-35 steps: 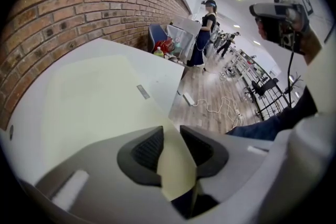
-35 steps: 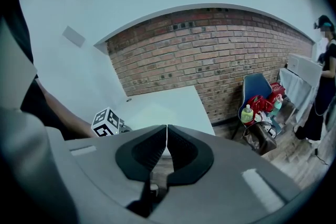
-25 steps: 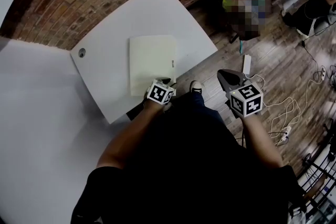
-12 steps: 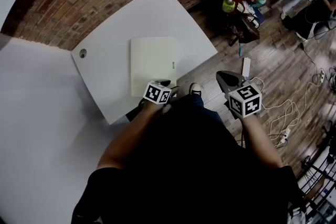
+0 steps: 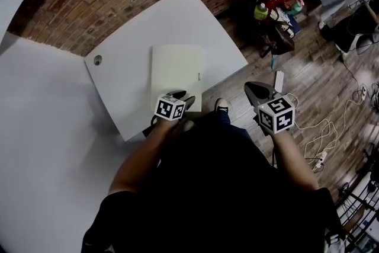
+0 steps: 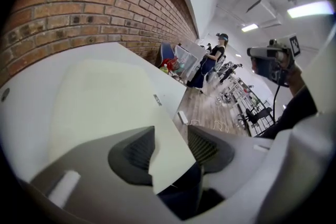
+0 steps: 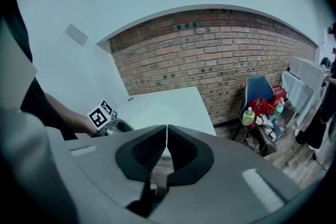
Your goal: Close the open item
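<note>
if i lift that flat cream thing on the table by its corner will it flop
Probably light: the cream folder looks thin and lies flat on the table. Its corner, between the left gripper's just-opened jaws, shows no sag, so likely fairly stiff.

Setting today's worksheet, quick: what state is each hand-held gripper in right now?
Left hand-held gripper: open, jaws have just been opening, corner of cream folder between them, not clamped.
Right hand-held gripper: shut, empty.

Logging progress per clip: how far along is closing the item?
Done: folder lies flat, closed, on table. In hand: left gripper has just opened, folder corner loose between its fingers. Right gripper shut, empty. Left: only withdrawing.
</note>
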`<state>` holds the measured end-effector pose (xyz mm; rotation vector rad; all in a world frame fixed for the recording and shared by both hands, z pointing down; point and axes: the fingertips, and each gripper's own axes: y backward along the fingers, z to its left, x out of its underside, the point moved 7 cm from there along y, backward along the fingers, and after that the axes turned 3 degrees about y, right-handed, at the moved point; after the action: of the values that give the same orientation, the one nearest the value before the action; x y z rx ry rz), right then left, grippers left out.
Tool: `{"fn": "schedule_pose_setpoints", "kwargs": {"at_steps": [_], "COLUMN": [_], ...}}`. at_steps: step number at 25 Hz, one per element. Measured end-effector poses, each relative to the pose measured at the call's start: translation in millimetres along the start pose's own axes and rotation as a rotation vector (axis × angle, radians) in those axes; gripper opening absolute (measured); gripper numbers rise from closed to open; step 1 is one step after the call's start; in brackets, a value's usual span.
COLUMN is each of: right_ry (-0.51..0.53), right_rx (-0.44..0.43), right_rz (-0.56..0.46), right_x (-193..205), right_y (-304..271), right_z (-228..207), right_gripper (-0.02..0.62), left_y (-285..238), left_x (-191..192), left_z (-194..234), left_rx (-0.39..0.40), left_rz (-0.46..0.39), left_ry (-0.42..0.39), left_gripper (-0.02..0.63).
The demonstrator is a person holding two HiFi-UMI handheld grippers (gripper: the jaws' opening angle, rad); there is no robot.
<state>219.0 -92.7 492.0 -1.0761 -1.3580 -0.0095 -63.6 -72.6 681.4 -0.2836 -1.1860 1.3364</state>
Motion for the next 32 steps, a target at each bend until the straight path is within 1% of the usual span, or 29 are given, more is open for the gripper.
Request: {"fn": "schedule_pose_setpoints", "kwargs": {"at_steps": [3,6,9,17,22,24,32], "right_ry": [0.01,0.02,0.029,0.045,0.057,0.065,0.09], "right_rx": [-0.008,-0.018,-0.029,-0.07,-0.08,-0.081,-0.105], "right_rz": [0.001,0.003,0.006,0.022,0.018,0.011,0.001], "right_x": [-4,-6,-8,-12,-14,-16,-22], "right_y": [-2,-3,-4,-7,-9,-11,-14], "right_z": [2,4,6,8,11,10,9], "right_gripper": [0.006,0.006,0.006,0.006,0.006,0.006,0.006], "left_y": [10,23,37,76,108,121,157], "left_x": [-5,-10,-15,-11,-10,-11,-14], "left_z": [-1,-4,0,22,33,36,34], "left_rx": [0.002,-0.006,-0.038,-0.131,-0.207,-0.23,-0.276], "left_rz": [-0.023,-0.068,-0.116,-0.224,-0.303,-0.338,-0.452], "left_ry": [0.003,0.008,-0.001,0.068,0.104,0.113,0.123], "left_gripper": [0.191,0.166,0.124,0.092,0.048,0.037,0.025]}}
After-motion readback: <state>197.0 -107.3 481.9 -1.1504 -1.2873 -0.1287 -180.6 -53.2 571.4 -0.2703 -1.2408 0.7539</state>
